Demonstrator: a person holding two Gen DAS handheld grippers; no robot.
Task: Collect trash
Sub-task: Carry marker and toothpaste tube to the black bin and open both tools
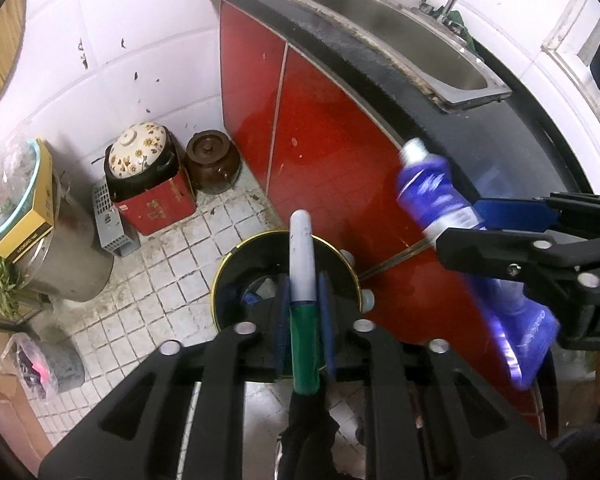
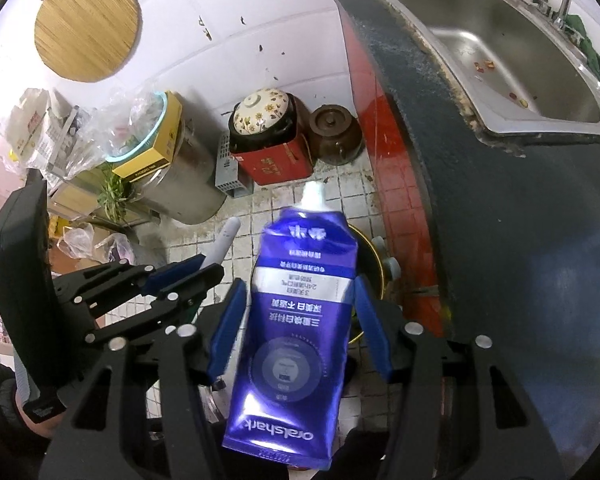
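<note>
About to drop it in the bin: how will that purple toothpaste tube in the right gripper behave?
The toothpaste tube looks creased and flattened, so probably soft and light. Its glossy foil may slip between the right gripper pads. Being flat, it likely won't roll.

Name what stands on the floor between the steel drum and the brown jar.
A red box bearing a black pot with a floral lid, and a grey basket; the right wrist view shows this best.

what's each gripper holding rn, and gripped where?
Left gripper: green-and-white marker pen, fingers on its green barrel. Right gripper: blue-purple toothpaste tube, at mid-body, though its fingers look spread, so contact is unclear.
</note>
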